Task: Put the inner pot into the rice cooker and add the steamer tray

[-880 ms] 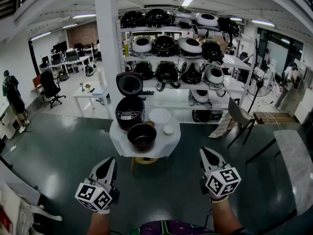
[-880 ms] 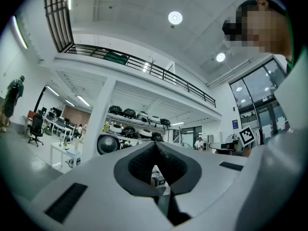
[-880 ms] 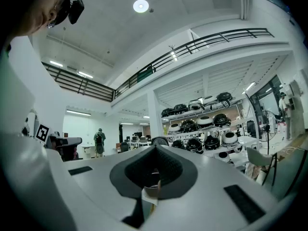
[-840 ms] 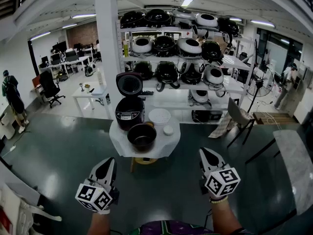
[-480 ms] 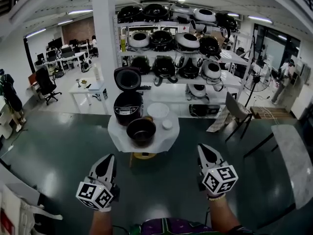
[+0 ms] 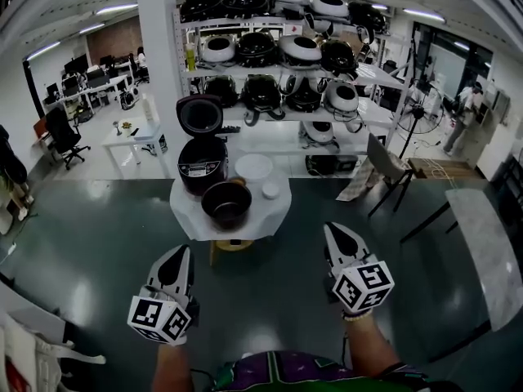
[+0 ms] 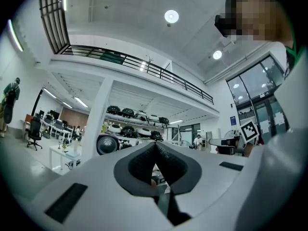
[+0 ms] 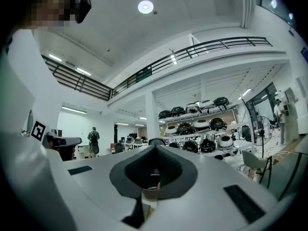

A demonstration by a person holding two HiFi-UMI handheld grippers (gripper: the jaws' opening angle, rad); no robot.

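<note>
Both of my tools are up in front of me over the dark green floor (image 6: 98, 243), well short of the worktop (image 6: 189, 219). My left hand-held gripper (image 6: 181, 253) has its jaws pressed together with nothing between them; its own view shows the dark pads meeting at the tips, empty. My right hand-held gripper (image 6: 331, 229) is the same, jaws closed tight and carrying nothing. Each one shows its marker cube (image 6: 159, 317) facing up toward me.

Ahead is the small round worktop under a white cloth. The inner pot (image 6: 226, 203), dark and open-mouthed, sits at the near edge, just in front of the rice cooker (image 6: 202, 166). The cooker is black, at the far left edge, with its lid (image 6: 200, 115) standing open. I cannot tell whether pot and cooker touch. The white steamer tray (image 6: 254, 167) lies at the far edge, just right of the cooker. A small white round piece (image 6: 270, 190) sits near the right edge, between the tray and the pot.

Behind the worktop, shelves (image 6: 270, 76) hold rows of black and white rice cookers. The left hand-held gripper's view looks slightly upward at those same shelves, and the right one's looks level at them. Both hand-held grippers are well apart from the pot, the tray and the cooker.
</note>
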